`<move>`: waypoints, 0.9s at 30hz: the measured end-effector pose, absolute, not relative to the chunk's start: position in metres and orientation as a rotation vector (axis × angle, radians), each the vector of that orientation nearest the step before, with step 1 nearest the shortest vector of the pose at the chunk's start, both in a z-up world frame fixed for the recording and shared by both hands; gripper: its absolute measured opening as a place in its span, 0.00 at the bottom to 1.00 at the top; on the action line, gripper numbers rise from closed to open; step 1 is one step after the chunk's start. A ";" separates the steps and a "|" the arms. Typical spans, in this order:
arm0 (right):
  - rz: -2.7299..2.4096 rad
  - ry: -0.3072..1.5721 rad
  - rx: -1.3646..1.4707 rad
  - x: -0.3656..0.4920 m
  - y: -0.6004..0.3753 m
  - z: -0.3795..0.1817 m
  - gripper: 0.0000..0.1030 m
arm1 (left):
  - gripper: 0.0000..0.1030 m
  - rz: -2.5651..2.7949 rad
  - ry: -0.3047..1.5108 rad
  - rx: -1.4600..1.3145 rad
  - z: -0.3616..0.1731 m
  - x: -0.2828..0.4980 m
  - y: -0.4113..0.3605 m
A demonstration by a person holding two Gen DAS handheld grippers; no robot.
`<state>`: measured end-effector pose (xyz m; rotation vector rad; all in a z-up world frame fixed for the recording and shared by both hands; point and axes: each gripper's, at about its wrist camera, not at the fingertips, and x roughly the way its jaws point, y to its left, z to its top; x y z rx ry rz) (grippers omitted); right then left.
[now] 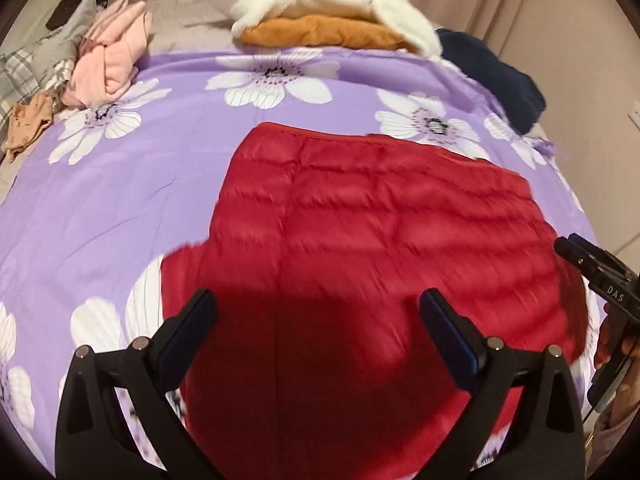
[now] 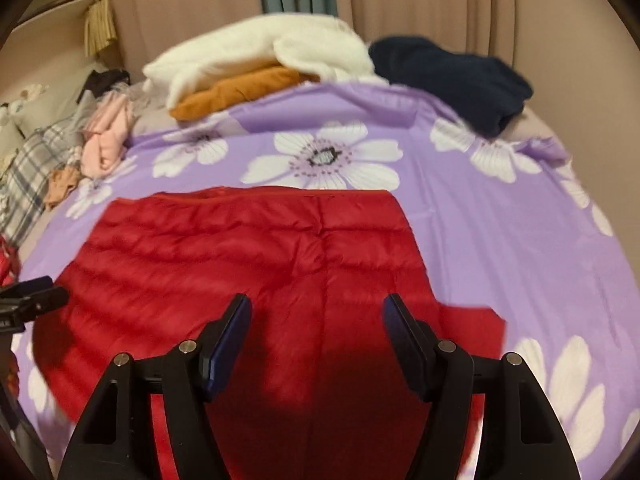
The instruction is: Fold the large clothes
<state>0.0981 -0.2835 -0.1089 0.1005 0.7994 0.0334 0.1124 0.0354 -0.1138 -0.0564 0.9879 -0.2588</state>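
Note:
A red quilted puffer jacket (image 1: 360,240) lies flat on the purple bedsheet with white flowers (image 1: 120,184). My left gripper (image 1: 318,300) hovers over the jacket's near left part, jaws wide apart, with no cloth pinched. In the right wrist view the same jacket (image 2: 240,248) spreads out ahead. My right gripper (image 2: 317,304) stands open above its near right part, with only flat fabric below the fingers. Each gripper shows in the other's view: the right one (image 1: 580,260) at the right edge, the left one (image 2: 32,296) at the left edge. Both views are blurred by motion.
At the back of the bed, a white fleece garment (image 2: 256,52) lies on a folded orange one (image 2: 240,92). A navy garment (image 2: 452,76) sits at the back right. Pink clothes (image 1: 112,60) and a plaid pillow (image 1: 16,76) lie at the left. Beige curtains (image 2: 440,0) hang behind.

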 end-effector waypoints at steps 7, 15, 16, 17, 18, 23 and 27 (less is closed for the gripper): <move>0.007 0.751 0.019 0.048 -0.266 -0.111 0.66 | 0.99 -0.260 0.978 0.002 -0.130 0.075 0.017; -0.040 0.843 -0.007 0.063 -0.264 -0.151 0.68 | 1.00 -0.251 1.046 -0.009 -0.165 0.081 0.012; -0.044 0.847 -0.003 0.065 -0.264 -0.154 0.68 | 1.00 -0.253 1.048 -0.013 -0.166 0.081 0.012; -0.046 0.849 0.005 0.064 -0.263 -0.155 0.68 | 1.00 -0.255 1.049 -0.018 -0.166 0.081 0.012; -0.047 0.848 0.015 0.064 -0.264 -0.157 0.68 | 1.00 -0.258 1.050 -0.021 -0.167 0.082 0.013; -0.037 0.834 0.071 0.060 -0.269 -0.162 0.69 | 1.00 -0.259 1.046 -0.027 -0.169 0.079 0.013; -0.034 0.837 0.080 0.055 -0.266 -0.162 0.70 | 1.00 -0.258 1.045 -0.030 -0.170 0.076 0.013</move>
